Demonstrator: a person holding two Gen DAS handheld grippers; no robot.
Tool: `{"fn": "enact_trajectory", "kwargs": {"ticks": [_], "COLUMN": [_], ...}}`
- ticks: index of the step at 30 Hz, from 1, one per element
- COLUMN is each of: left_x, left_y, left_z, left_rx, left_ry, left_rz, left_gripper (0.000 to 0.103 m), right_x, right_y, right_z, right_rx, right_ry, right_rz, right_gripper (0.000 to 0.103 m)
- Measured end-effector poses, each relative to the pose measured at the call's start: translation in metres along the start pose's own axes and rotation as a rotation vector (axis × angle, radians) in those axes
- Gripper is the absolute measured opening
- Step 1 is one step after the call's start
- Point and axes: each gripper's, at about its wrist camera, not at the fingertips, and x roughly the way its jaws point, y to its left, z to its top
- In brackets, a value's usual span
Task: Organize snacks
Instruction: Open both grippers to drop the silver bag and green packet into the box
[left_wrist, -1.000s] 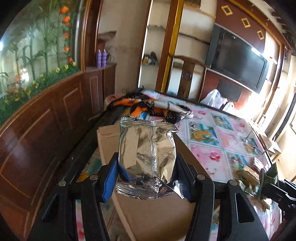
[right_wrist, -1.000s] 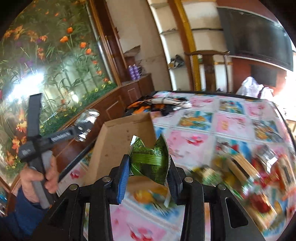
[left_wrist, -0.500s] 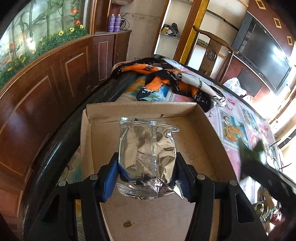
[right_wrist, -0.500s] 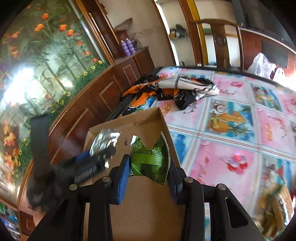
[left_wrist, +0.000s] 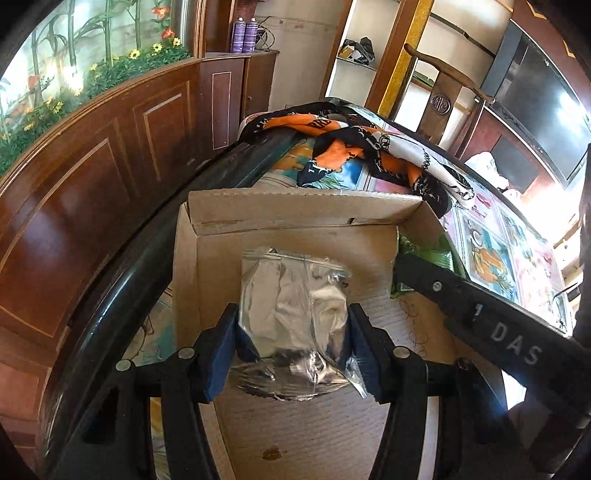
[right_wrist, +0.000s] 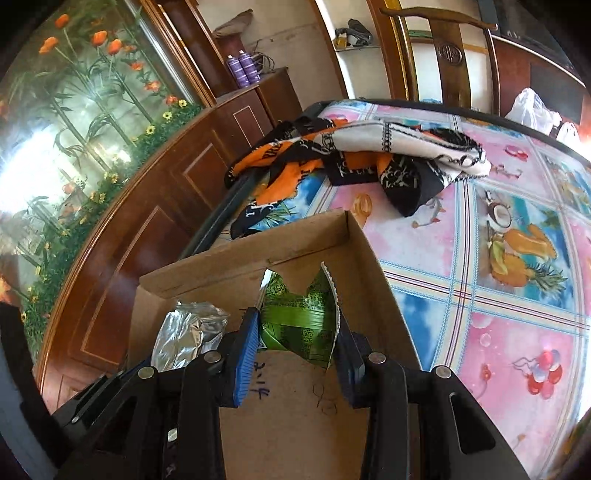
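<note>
Both claws moved over cardboard box (left_wrist: 295, 210); left claw (left_wrist: 293, 354) grips crinkled silver packet (left_wrist: 291, 314), right claw (right_wrist: 295, 347) torn green packet (right_wrist: 299, 321).

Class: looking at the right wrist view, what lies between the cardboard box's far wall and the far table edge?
A crumpled orange, black and white cloth lies on the patterned tablecloth beyond the cardboard box; the left wrist view shows it too.

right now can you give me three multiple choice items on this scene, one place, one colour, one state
1. The crinkled silver foil snack packet is over:
A. open brown cardboard box
B. tablecloth
C. chair

2. The packet in the right hand-held gripper is:
A. red
B. green
C. blue

3. The left hand-held gripper is:
A. empty
B. out of view
C. shut on the silver packet

Answers: 1 A, cardboard floor lies behind it; 2 B, the green printed plastic packet shows between the pads; 3 C, blue pads press its sides.
</note>
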Motion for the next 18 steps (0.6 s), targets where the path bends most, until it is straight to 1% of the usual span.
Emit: {"fn": "enact_trajectory", "kwargs": {"ticks": [7, 9, 11, 15, 16, 18], "left_x": [0.005, 0.006, 0.005, 0.005, 0.003, -0.001], "left_y": [-0.002, -0.002, -0.003, 0.0, 0.003, 0.008], "left_z": [0.001, 0.002, 0.005, 0.012, 0.014, 0.014], "left_rx": [0.025, 0.031, 0.048, 0.079, 0.07, 0.051], "left_ry": [0.015, 0.01, -0.006, -0.057, -0.067, -0.078], "left_rz": [0.045, 0.058, 0.097, 0.178, 0.171, 0.125], "left_gripper": [0.06, 0.06, 0.06, 0.06, 0.06, 0.061], "right_x": [0.002, 0.0, -0.007, -0.036, -0.045, -0.068], "right_y": [-0.003, -0.004, -0.008, -0.013, -0.013, -0.016], "right_z": [-0.002, -0.003, -0.005, -0.013, -0.016, -0.024], "right_rx": [0.018, 0.014, 0.025, 0.019, 0.014, -0.005], "right_ry": [0.014, 0.013, 0.006, -0.048, -0.064, -0.099], "right_rz": [0.023, 0.023, 0.041, 0.066, 0.076, 0.097], "right_gripper": [0.042, 0.049, 0.049, 0.049, 0.049, 0.049]}}
